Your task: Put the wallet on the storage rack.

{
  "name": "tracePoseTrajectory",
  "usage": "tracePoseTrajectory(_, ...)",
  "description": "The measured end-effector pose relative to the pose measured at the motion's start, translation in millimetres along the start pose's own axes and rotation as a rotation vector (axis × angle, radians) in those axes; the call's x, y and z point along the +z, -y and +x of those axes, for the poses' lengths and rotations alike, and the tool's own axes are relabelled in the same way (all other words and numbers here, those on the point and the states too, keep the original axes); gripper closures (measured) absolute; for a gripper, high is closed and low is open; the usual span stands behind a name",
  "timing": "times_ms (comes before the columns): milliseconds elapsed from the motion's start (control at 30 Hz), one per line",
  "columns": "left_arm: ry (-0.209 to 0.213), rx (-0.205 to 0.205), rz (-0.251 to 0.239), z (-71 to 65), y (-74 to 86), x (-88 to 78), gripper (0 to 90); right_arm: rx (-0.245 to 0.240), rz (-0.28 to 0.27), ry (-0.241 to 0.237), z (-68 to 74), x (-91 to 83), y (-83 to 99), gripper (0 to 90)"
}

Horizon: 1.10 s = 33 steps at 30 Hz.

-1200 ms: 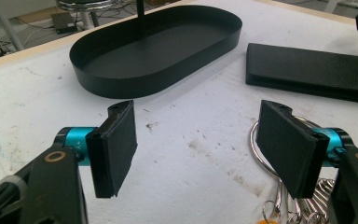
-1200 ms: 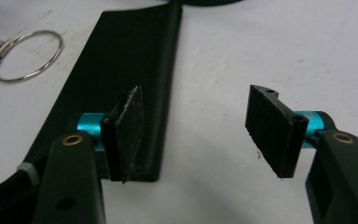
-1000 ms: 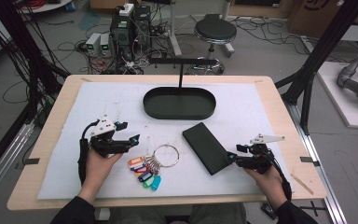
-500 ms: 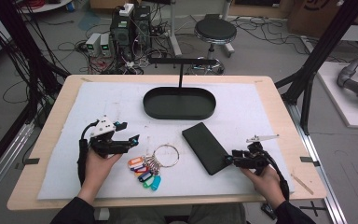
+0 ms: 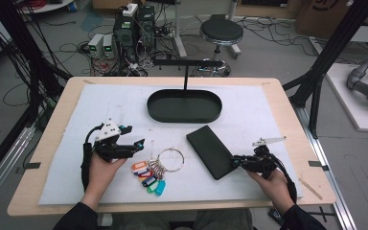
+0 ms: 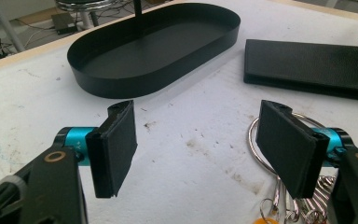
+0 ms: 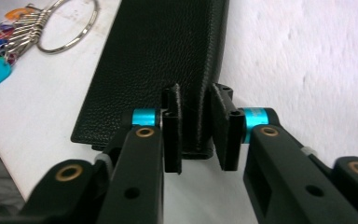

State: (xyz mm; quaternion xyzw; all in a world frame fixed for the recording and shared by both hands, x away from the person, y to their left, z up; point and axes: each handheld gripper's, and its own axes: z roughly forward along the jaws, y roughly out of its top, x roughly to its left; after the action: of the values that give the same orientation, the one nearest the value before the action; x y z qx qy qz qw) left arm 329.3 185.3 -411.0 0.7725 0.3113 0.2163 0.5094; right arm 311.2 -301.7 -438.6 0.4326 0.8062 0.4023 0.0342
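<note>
The right gripper point(image 7: 196, 135) has its jaws nearly together around the near corner of the wallet point(image 7: 158, 65), though I cannot tell whether they have it pinched. The wallet lies flat on the bench point(image 5: 287, 103), just in front of the tray point(image 5: 184, 106) and a little to its right. The left gripper point(image 6: 200, 149) is wide open and empty, with the keys point(image 5: 155, 170) just beside it, in front of the tray. This looks like the grasping step; next calls for a firm pinch, then a lift, probably toward the tray.
</note>
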Motion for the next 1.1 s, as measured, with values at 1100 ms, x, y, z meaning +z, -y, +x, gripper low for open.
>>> tracePoseTrajectory(1100, 0.276, -0.040, -0.059, -26.0, -30.0, 57.4, 27.7, -0.546, -0.195, -0.080, 45.6, -25.8, -6.4, 82.1)
